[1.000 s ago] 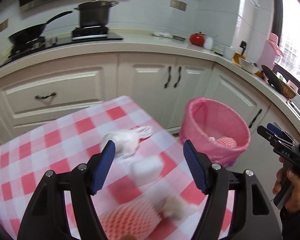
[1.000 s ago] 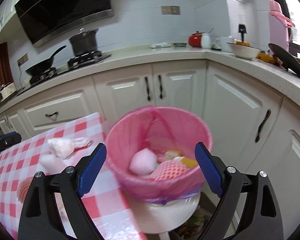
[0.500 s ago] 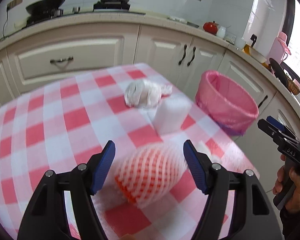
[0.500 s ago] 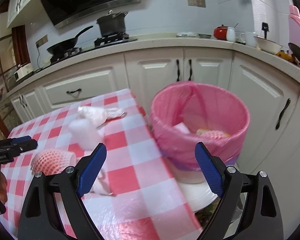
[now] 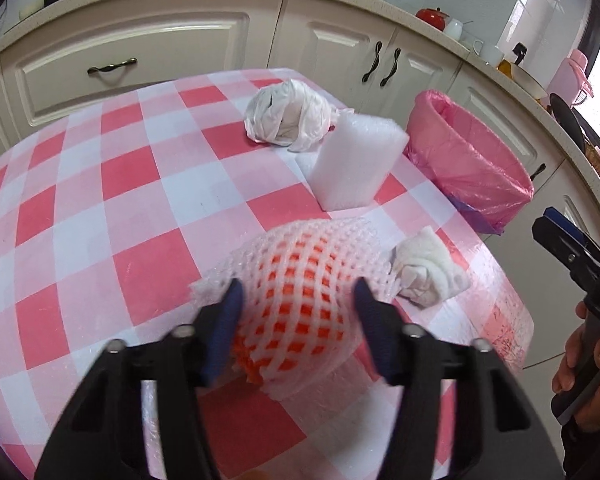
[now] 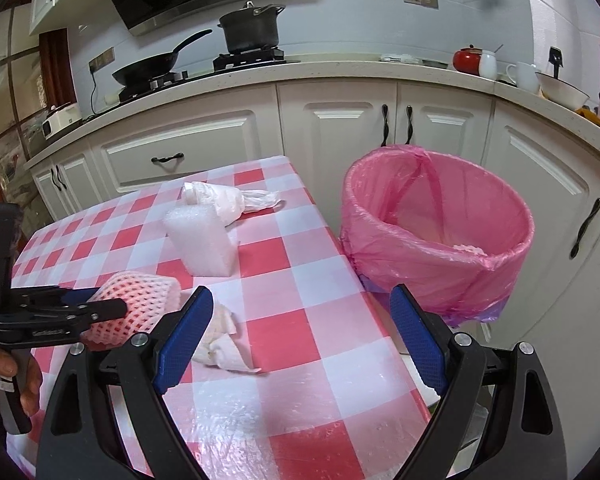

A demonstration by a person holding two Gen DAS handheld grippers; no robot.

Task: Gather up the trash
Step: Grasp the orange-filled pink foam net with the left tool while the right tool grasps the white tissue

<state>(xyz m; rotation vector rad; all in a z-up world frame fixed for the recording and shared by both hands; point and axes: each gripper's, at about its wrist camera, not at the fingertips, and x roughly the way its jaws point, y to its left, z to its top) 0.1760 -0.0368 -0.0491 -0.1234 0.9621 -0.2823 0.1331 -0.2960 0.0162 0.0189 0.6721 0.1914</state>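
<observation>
A pink-white foam net (image 5: 300, 272) with something orange inside lies on the red-checked table (image 5: 100, 200). My left gripper (image 5: 298, 312) straddles its near end. Its jaws are closing, and the pads touch the net's sides. A white foam block (image 5: 356, 164) stands behind the net, a crumpled white plastic bag (image 5: 288, 116) lies farther back, and a crumpled tissue (image 5: 424, 272) is to the right. My right gripper (image 6: 300, 296) hangs open over the table's right edge with nothing between its fingers; the tissue (image 6: 220, 344) lies just left of it. The pink-lined bin (image 6: 440, 248) stands beside the table.
White cabinets and a counter (image 6: 340, 72) run behind the table and around to the right. A pan (image 6: 148, 68) and a pot (image 6: 252, 32) sit on the stove. The bin holds some trash (image 6: 468, 248). A hand (image 6: 4, 380) grips the left tool.
The left gripper dropped toward the table onto the foam net and its jaws narrowed around it. The right gripper swung left, from over the bin to the table's edge.
</observation>
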